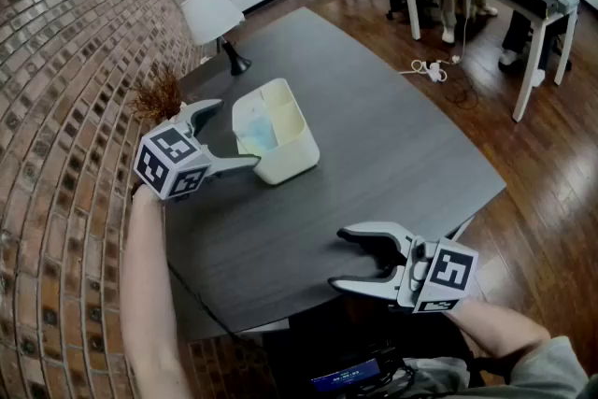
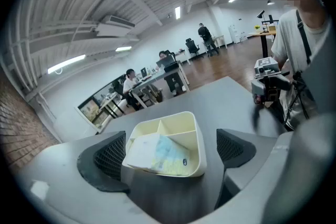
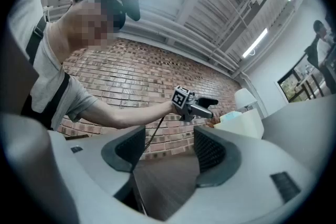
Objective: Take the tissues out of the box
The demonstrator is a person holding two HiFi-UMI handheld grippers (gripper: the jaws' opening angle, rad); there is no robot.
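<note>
Holding my left gripper (image 1: 230,133) wide open and empty, I have the pack of tissues (image 2: 157,152) just ahead of it, framed between the two jaws. The pack lies in the box's (image 2: 193,134) nearest and largest compartment, with one edge riding up over the rim on the gripper's left. I judge it light and soft, probably in a slick wrapper, so it should squash and may slide. I would pinch it across the raised edge, closing gently and keeping the jaws off the box wall. The box looks light too and could lift with the pack. My right gripper (image 1: 341,259) is well apart from the box, over the worktop's (image 1: 392,154) edge, with its jaws spread and nothing between them.
</note>
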